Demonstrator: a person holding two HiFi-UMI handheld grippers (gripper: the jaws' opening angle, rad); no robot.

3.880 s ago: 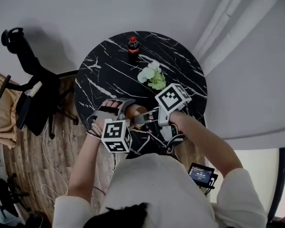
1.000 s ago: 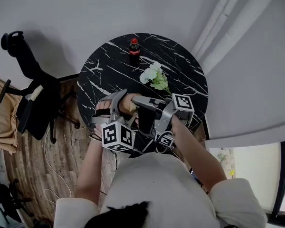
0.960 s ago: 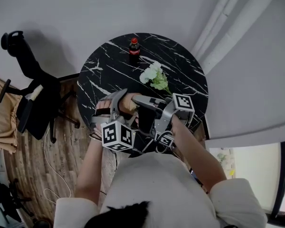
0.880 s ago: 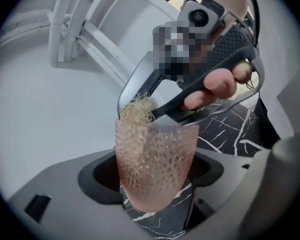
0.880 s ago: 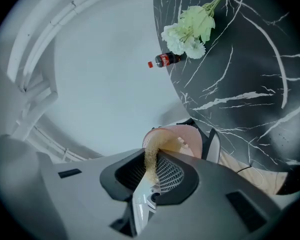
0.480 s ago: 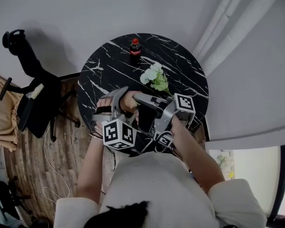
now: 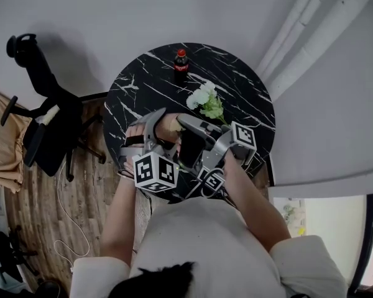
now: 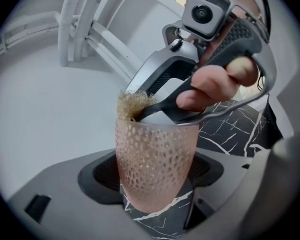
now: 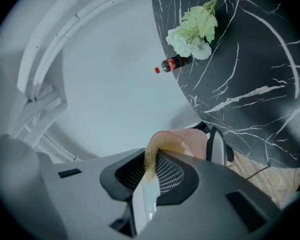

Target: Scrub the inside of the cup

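Pink translucent dimpled plastic cup (image 8: 155,169) sits upright between the left tool (image 8: 155,183) jaws. Both pads are clamped on the cup's lower half, and its rim stands above the tool tips. The cup is held off the table.

White-handled scrubber with tan fuzzy head (image 9: 146,186) goes into the cup mouth. The fuzzy head pokes over the rim on the side away from the right tool (image 9: 152,176). That tool's jaws are nearly together, gripping the scrubber's white handle, and the head sticks out just past its tips. In the left gripper view the right tool leans in over the cup from above, with the person's right hand (image 8: 212,84) wrapped round its grip.

Below both tools is the round black marble table with white veins (image 7: 236,92). The white-and-green flower bunch (image 7: 205,101) lies on the table just past the right tool's tips. The small dark cola bottle with red cap (image 7: 181,66) stands upright farther out beyond the flowers, near the table's far edge, well apart from both tools.

Off to the left tool's outer side there is a black office chair (image 7: 43,123) on the wood plank floor (image 7: 81,191). White pipes (image 7: 298,36) run along the wall beyond the right tool.
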